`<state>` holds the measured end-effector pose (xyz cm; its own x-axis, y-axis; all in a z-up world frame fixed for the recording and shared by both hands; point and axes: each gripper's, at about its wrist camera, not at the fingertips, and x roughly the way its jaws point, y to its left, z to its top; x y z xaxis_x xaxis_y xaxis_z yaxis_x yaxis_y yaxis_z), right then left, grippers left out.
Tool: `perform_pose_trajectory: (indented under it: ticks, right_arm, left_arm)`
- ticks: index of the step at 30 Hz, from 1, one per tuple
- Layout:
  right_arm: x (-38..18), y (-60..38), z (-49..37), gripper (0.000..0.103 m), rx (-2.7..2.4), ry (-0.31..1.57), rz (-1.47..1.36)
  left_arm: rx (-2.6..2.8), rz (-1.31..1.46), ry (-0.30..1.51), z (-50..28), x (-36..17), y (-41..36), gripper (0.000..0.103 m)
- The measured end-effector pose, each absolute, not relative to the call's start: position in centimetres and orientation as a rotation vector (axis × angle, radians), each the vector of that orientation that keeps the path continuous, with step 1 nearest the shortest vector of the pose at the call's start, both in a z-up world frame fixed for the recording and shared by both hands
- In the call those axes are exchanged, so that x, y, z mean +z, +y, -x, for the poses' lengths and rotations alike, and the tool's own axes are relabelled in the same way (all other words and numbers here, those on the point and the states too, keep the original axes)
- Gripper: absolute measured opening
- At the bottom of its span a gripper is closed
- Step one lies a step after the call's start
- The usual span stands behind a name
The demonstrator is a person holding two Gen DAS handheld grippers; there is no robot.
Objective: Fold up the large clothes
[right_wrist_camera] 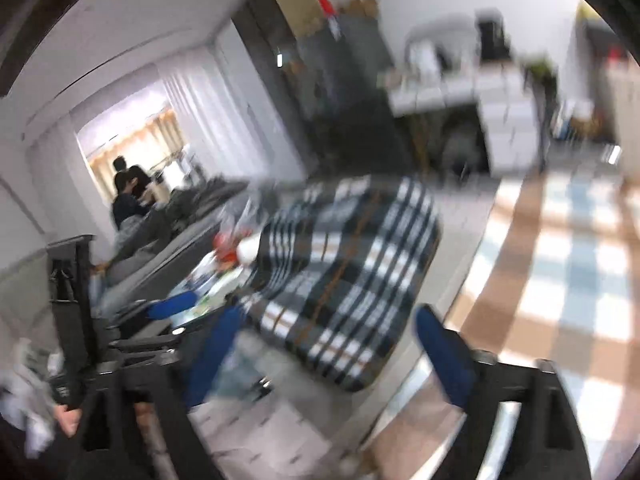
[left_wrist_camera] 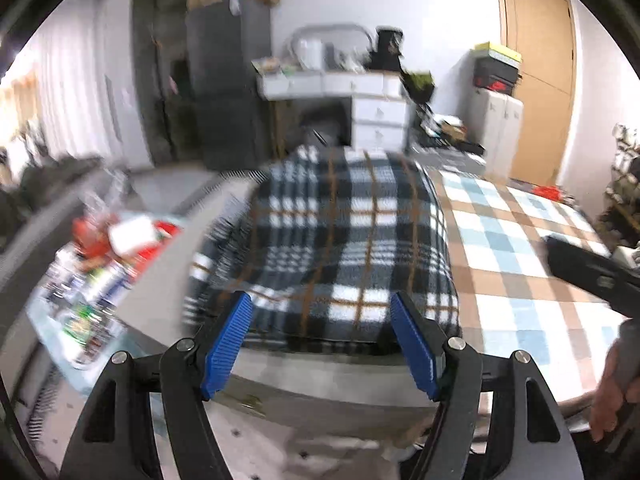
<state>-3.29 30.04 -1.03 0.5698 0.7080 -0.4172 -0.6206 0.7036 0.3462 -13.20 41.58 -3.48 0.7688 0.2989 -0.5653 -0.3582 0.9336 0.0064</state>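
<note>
A folded plaid garment (left_wrist_camera: pixel 340 240), dark blue and white with orange lines, lies on the table beside a blue-and-tan checked cloth (left_wrist_camera: pixel 520 248). My left gripper (left_wrist_camera: pixel 320 298) hovers at its near edge, blue pads apart and pressing on nothing. The black body of the right gripper (left_wrist_camera: pixel 592 276) enters from the right, with a hand (left_wrist_camera: pixel 616 396) below it. In the blurred right wrist view the garment (right_wrist_camera: pixel 348 264) lies ahead of my right gripper (right_wrist_camera: pixel 324 316), whose jaws stand wide with nothing gripped. The left gripper's blue pad (right_wrist_camera: pixel 172 306) shows at the left.
A clear bin of bottles and packets (left_wrist_camera: pixel 92 280) sits left of the garment. Behind the table stand a dark cabinet (left_wrist_camera: pixel 228 80), a white desk with drawers (left_wrist_camera: pixel 376 112) and a wooden door (left_wrist_camera: pixel 540 80). Two people (right_wrist_camera: pixel 128 196) are far off in another room.
</note>
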Motion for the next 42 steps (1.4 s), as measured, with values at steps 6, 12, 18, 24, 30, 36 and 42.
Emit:
perform_pose_trajectory:
  ticks: [6,12,18,24,30,36,42]
  right_arm:
    - [-0.3,28.2,6.6,0.103,0.777,0.475,-0.209]
    - [-1.3,28.6,7.8,0.103,0.722,0.438,-0.218]
    - [-4.6,29.5,7.7,0.103,0.672,0.463,-0.275]
    - [-4.7,29.6,7.6,0.103,0.649,0.475,-0.275]
    - [-4.1,30.0,9.2,0.103,0.631,0.403,-0.222]
    - [-3.8,29.4,9.4,0.103,0.626,0.387,-0.231]
    - [-4.2,28.3,8.6,0.103,0.603,0.414,-0.297]
  left_arm:
    - [0.484,0.106,0.399,15.7,-2.0,40.5,0.091]
    - [0.444,0.165,0.382,15.5,-2.5,40.7,0.092]
    - [0.45,0.199,0.411,15.5,-3.4,41.1,0.092]
    - [0.452,0.216,0.418,15.3,-4.1,40.9,0.092]
    - [0.469,0.197,0.409,15.7,-4.2,40.0,0.092]
    - [0.473,0.191,0.416,15.9,-4.1,39.9,0.092]
    - [0.484,0.195,0.438,15.9,-4.4,40.0,0.092]
